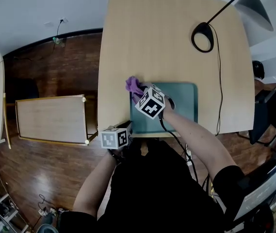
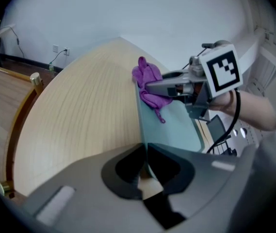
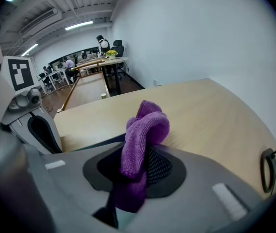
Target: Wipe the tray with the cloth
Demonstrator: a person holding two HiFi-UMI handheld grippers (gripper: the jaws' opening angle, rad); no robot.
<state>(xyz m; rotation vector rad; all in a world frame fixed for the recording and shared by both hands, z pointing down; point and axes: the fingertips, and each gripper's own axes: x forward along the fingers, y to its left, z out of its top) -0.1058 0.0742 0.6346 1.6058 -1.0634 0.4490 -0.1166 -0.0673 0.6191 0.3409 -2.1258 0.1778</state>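
A teal tray lies at the near edge of the wooden table. A purple cloth is bunched at the tray's far left corner, partly over its rim. My right gripper is shut on the cloth, which stands folded up between its jaws. My left gripper is shut on the tray's near left corner, and the thin rim runs straight into its jaws. In the left gripper view the right gripper's fingers reach in over the tray with the cloth.
A black desk lamp has its round base on the table's far right, and its cable runs down to the near edge. A lower wooden table stands on the floor to the left. A dark chair is at the right.
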